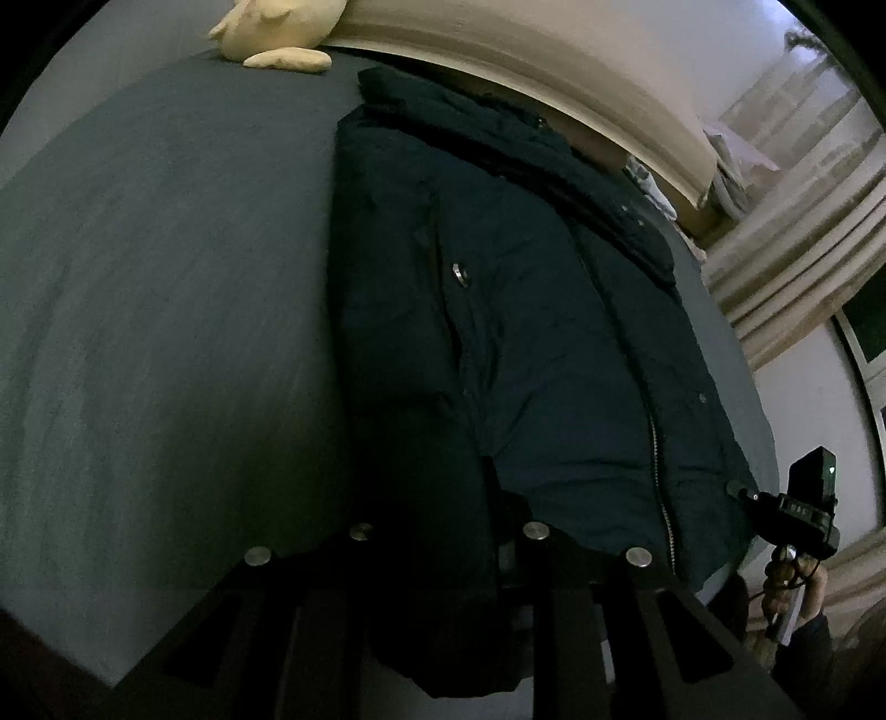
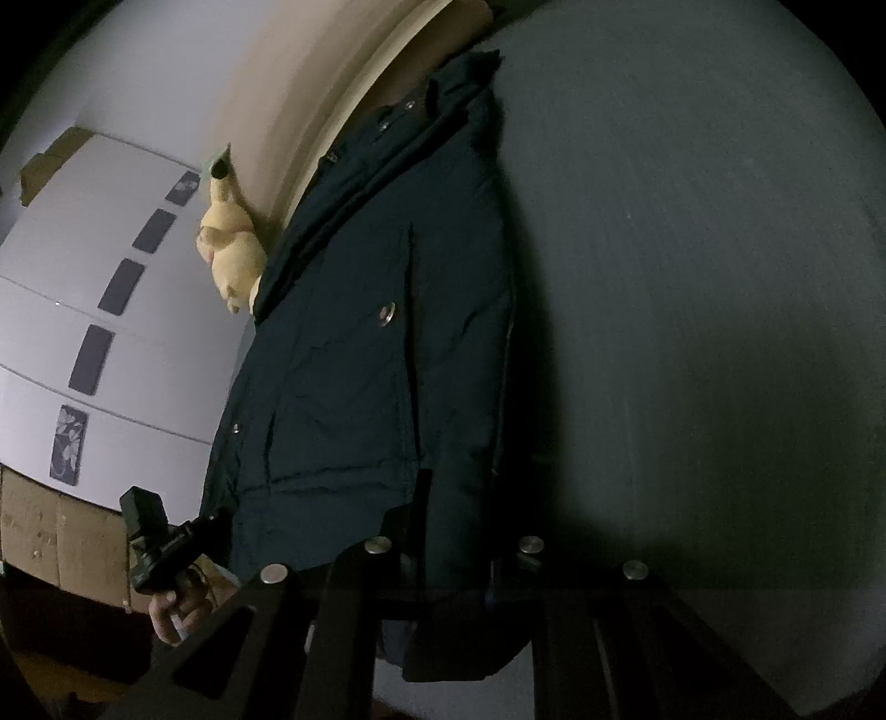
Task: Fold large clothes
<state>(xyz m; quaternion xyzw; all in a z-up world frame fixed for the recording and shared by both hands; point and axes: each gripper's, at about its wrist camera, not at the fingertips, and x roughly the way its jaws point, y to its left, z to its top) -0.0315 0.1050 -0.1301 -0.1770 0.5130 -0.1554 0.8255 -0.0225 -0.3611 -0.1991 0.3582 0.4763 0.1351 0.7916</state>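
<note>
On the bed (image 1: 138,310): one dark padded jacket (image 1: 526,360), lying front-up on the grey cover, zip and snaps showing. Long axis runs from the near bed edge to the headboard (image 1: 554,72); collar at the far end, touching or just short of the headboard, hem at the near edge by both claws. From the left wrist the jacket sits right of centre with bare cover on its left; from the right wrist it sits left of centre with bare cover on its right. Two grippers, one per hand. Left gripper (image 1: 501,531): fingers close together with a hem fold bunched between them, so clamped on the jacket. Right gripper (image 2: 451,545): same picture at the other hem corner, dark fabric pinched between near-closed fingers; that area is in deep shadow, so pad contact is probably there but not crisp. Each gripper also shows at the edge of the other's view, held in a hand (image 2: 177,609) beside the hem. One yellow plush toy (image 1: 277,27) at the head of the bed, just beside the collar, leaning on the headboard. One cardboard box (image 2: 61,531) on the floor beyond the bed, under a white wardrobe (image 2: 138,277) with five dark inset panels. One curtain (image 1: 792,266) at the window side.
</note>
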